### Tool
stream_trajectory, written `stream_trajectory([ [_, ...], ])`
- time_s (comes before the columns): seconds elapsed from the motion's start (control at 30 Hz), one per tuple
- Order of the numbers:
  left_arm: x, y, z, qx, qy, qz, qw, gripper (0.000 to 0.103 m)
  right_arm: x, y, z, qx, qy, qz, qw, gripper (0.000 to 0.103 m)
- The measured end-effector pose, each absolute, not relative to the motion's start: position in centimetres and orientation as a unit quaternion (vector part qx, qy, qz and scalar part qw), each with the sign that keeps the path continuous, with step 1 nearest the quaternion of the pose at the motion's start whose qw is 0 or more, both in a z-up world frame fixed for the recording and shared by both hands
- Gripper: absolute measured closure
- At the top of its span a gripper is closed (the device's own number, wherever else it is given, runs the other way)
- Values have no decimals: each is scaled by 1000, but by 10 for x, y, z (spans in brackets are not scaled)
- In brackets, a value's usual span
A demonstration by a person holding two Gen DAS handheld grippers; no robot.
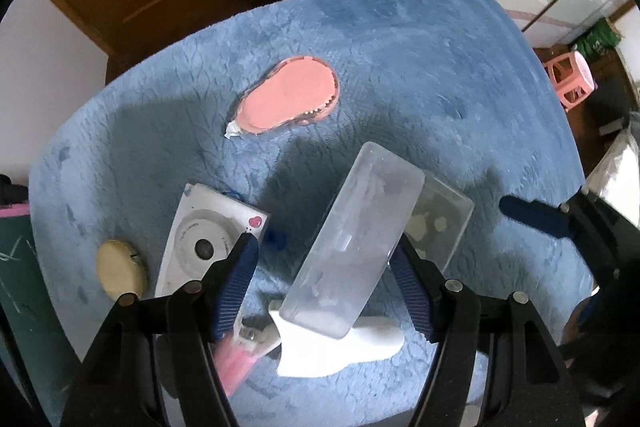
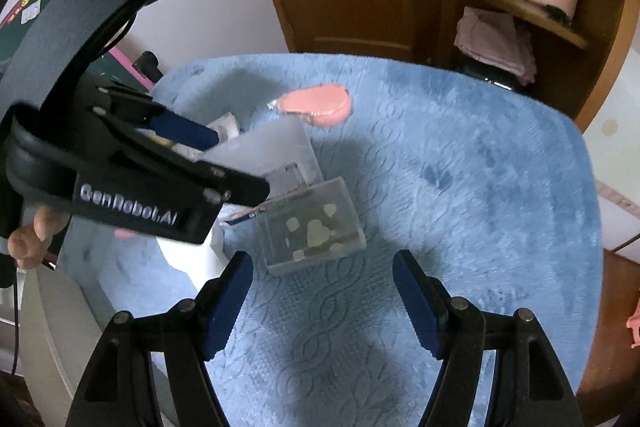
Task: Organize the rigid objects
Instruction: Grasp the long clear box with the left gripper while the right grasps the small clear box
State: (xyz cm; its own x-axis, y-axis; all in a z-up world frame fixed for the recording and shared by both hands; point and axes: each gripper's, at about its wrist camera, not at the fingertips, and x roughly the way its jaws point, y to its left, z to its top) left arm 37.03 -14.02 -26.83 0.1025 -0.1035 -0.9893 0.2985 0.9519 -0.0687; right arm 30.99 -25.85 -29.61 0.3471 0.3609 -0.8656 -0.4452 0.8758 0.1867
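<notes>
Left gripper [image 1: 320, 263] clamps frosted rectangular lid [image 1: 352, 247]; right gripper [image 2: 322, 291] gapes empty over plush blue blanket [image 2: 460, 187].

In your left wrist view the clear lid [image 1: 356, 243] stands tilted mid-frame between your jaws, the open box [image 1: 438, 223] just right of and behind it. The tape dispenser [image 1: 288, 99] lies well apart toward the upper middle of the counter [image 1: 440, 75]. At lower left sit the timer [image 1: 204, 239] and, left of it, a round disc [image 1: 120, 269]
</notes>
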Motion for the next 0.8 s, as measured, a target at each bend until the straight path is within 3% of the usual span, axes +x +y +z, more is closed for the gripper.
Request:
stream_trajectory([
  [0.17, 375, -138, -271, 59, 653, -140, 742, 35, 313, -255, -307, -45, 516, 252, 818, 30],
  [0.3, 379, -139, -274, 40, 658, -156, 736, 45, 315, -252, -313, -44, 516, 256, 816, 30],
  [0.73, 381, -137, -279, 3, 655, -165, 737, 52, 321, -232, -328, -76, 501, 251, 825, 30],
  [0.8, 381, -135, -280, -6, 656, -165, 736, 52, 321, -232, -329, -83, 498, 246, 828, 38],
])
